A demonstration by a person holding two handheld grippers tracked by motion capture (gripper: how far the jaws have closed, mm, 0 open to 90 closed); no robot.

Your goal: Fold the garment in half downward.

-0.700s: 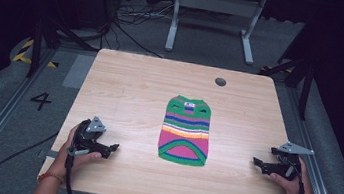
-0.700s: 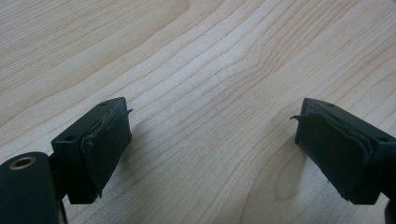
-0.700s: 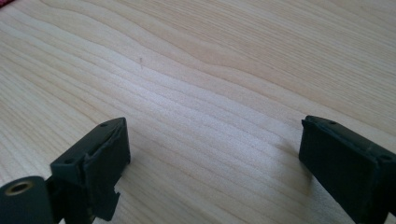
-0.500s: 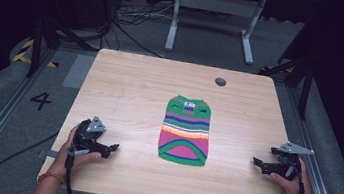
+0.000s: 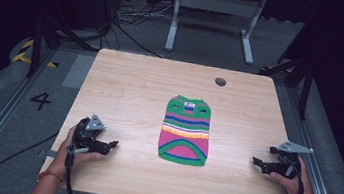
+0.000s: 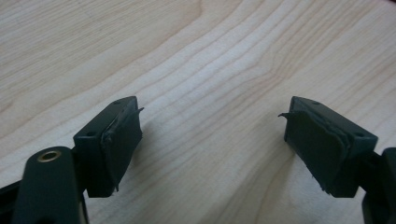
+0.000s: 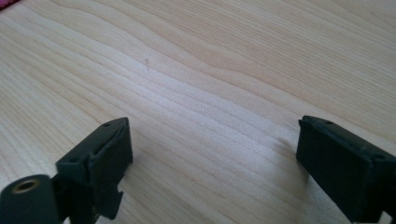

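Starting pose, by appearance: striped sweater point(image 5: 185, 130) flat at table point(image 5: 126, 86) centre, left gripper point(image 5: 109, 145) and right gripper point(image 5: 258, 162) flanking it, well apart, jaws spread, empty; next, probably reaching inward to its edges.

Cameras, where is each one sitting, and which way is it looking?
High view: sits above the person's side, looking forward and down at the table, the striped sweater, both hands and the left gripper and right gripper.
Left gripper view: rides on the left gripper, looking along its open jaws at bare wood.
Right gripper view: rides on the right gripper, looking along its open jaws at bare wood.
Shared: all three show the wooden tabletop.
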